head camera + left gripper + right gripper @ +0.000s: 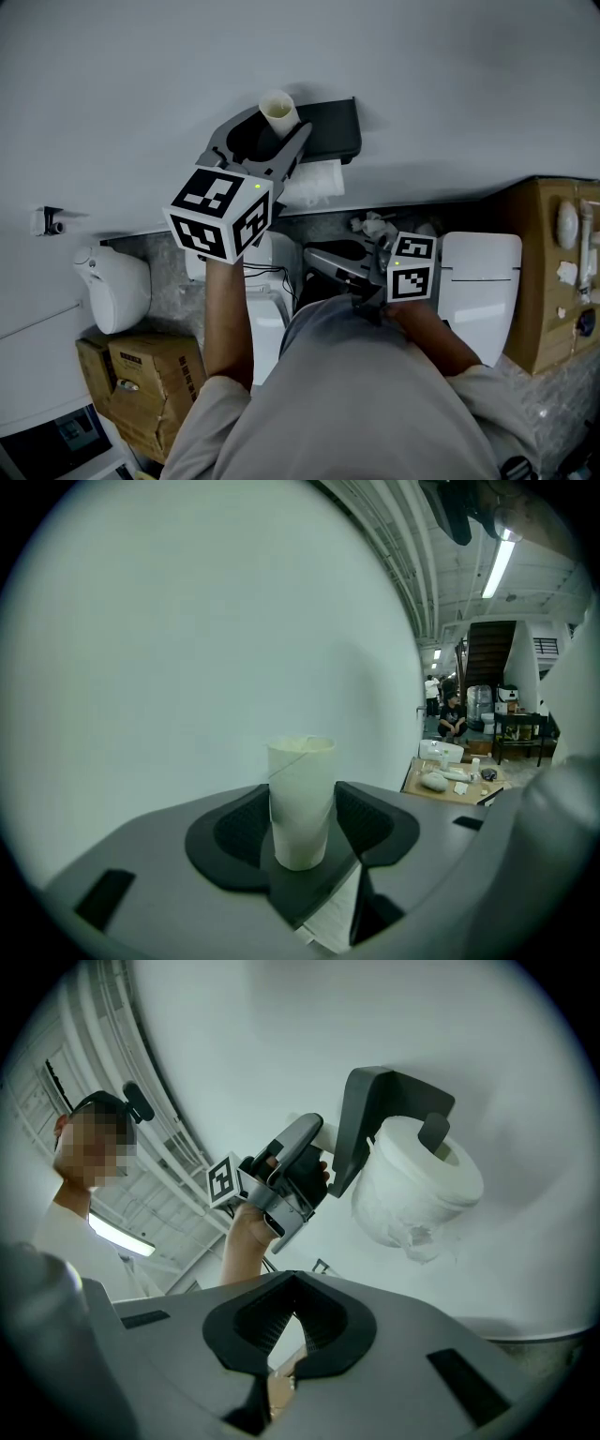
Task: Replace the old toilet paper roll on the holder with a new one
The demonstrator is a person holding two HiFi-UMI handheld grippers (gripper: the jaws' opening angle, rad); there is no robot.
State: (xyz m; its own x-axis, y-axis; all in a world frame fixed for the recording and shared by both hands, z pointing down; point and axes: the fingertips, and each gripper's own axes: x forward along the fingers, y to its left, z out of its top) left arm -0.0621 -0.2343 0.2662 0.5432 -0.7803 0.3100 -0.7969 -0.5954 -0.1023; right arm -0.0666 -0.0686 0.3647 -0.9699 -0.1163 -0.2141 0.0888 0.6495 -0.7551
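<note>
White wall (141, 84) fills the upper half of the head view. Below it, at right centre, sits a white toilet (480, 281), and stacked cardboard boxes (141, 375) take up the lower left corner.

The black holder (328, 131) is fixed to the wall at upper centre and has a flat shelf on top. The new roll (316, 183), full and white, hangs on the holder's arm just beneath that shelf. In the right gripper view the roll shows at upper right, with a torn loose end dangling from its underside.

The left gripper (302, 799) reaches up to the left end of the holder, and its marker cube sits at centre left of the head view. Its jaws stand apart, one on each side of the old tube (302, 771). This tube is a bare pale cardboard core, and it stands upright on the dark shelf between the pads. The pads lie close along its sides without visibly squeezing it.

The right gripper (292, 1283) is lower, at centre right of the head view, well apart from the holder and tilted up toward it. Its jaws are pressed together with nothing between them.
</note>
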